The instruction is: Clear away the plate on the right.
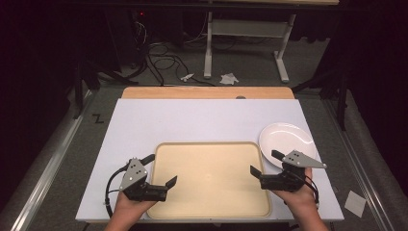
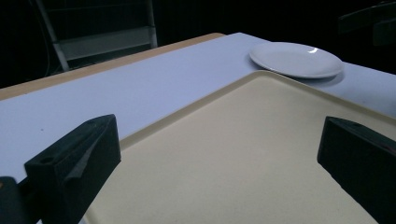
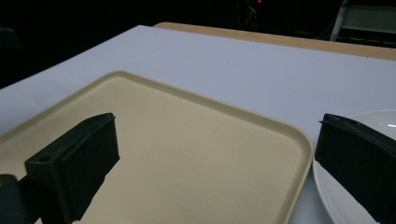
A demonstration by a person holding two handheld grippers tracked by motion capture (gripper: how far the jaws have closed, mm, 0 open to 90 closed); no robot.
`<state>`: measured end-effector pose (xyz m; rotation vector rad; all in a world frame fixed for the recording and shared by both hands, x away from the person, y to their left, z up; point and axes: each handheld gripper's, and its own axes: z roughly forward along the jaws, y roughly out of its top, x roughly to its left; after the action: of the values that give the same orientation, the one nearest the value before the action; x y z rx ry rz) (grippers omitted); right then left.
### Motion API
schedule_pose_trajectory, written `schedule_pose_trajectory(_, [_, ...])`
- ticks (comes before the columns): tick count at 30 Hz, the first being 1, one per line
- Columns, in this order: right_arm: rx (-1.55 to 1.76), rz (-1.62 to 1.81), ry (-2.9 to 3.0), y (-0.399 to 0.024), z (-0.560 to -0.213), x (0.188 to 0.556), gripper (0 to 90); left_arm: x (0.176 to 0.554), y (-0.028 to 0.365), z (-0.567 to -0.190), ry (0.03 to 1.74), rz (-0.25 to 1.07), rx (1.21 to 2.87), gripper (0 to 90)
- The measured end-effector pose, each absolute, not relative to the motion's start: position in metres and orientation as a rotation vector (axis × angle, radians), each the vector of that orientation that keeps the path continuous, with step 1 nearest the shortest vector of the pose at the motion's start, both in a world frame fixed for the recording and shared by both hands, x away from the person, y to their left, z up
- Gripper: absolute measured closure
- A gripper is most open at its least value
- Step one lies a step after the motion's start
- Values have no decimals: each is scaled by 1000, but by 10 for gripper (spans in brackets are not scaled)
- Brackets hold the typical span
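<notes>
A beige tray (image 1: 210, 211) lies bare at the front middle of the white table top; its rim (image 2: 187, 111) and corner (image 3: 299, 140) show in the gripper views. A white plate (image 1: 287, 139) sits off the tray's far right corner, also seen as the plate (image 2: 295, 59) and the plate (image 3: 373, 121). My left gripper (image 1: 161, 169) hovers at the tray's left edge, jaws wide apart with nothing between them. My right gripper (image 1: 265, 162) stands open at the tray's right edge, one jaw over the plate's near rim, holding nothing.
The white board (image 1: 192, 120) covers a wooden table (image 1: 207, 92). Beyond it are a white desk frame (image 1: 245, 43), cables (image 1: 159, 60) and paper scraps (image 1: 229, 78) on the grey floor. A paper square (image 1: 355, 202) lies at the right.
</notes>
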<state>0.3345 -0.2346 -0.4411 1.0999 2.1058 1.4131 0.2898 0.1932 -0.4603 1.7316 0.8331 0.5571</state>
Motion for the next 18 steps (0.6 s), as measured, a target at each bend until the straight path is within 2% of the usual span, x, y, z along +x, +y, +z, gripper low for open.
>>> schedule_pose_trajectory(18, [1047,1413,2079,-236,-440,333,5,292,195,-463,833,579,1783,0])
